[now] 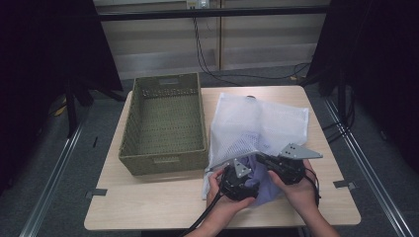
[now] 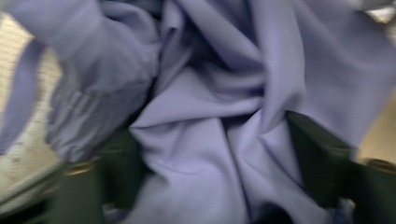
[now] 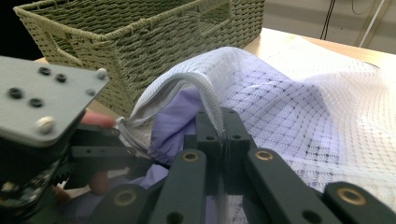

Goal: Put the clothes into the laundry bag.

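Your right gripper (image 3: pixel 223 135), at the lower middle of its own view, is clamped on the zippered rim of the mesh bag (image 1: pixel 257 123), holding the mouth up. Your left gripper (image 2: pixel 210 163) stands part open with folds of the lilac cloth (image 2: pixel 201 116) bunched between its jaws; whether the pads press, I cannot tell. The cloth sits at the bag's mouth, lower centre of the high view, right of the basket (image 1: pixel 129 133). It looks light, limp and slippery: take a thick fold, not one layer.

White mesh laundry bag (image 1: pixel 257 123) lies flat on the table – crumpled lavender garment (image 2: pixel 205 140) in its open mouth.
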Motion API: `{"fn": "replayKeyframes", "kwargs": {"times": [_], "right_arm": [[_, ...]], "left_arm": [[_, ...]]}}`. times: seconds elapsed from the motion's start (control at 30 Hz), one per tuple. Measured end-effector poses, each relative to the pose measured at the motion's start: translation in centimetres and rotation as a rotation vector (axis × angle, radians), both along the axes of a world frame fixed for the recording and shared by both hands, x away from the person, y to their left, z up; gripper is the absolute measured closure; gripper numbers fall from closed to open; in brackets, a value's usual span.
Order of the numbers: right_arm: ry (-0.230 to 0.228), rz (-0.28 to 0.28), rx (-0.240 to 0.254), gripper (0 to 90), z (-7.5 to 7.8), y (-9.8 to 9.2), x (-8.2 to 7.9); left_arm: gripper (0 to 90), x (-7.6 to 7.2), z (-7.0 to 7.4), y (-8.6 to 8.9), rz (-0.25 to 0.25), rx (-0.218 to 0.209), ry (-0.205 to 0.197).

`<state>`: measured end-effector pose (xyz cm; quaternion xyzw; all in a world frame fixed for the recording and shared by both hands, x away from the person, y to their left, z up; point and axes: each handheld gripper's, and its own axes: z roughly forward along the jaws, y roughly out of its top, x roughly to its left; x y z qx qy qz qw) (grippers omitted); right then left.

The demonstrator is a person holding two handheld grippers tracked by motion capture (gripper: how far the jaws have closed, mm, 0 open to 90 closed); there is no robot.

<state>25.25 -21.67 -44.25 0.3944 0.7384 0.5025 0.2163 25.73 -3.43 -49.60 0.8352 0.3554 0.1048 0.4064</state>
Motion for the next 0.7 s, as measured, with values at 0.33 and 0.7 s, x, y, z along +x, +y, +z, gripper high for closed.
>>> {"fn": "replayKeyframes", "kwargs": {"times": [0.33,0.7], "right_arm": [[-0.020,0.014,0.007,88.7,0.6,0.5,-0.3],[-0.013,0.011,0.004,88.7,0.4,0.6,-0.4]], "left_arm": [[86.4,1.7,2.5,0.0,0.033,-0.126,-0.052],[66.1,4.1,-0.2,0.4,0.157,-0.124,-0.062]]}}
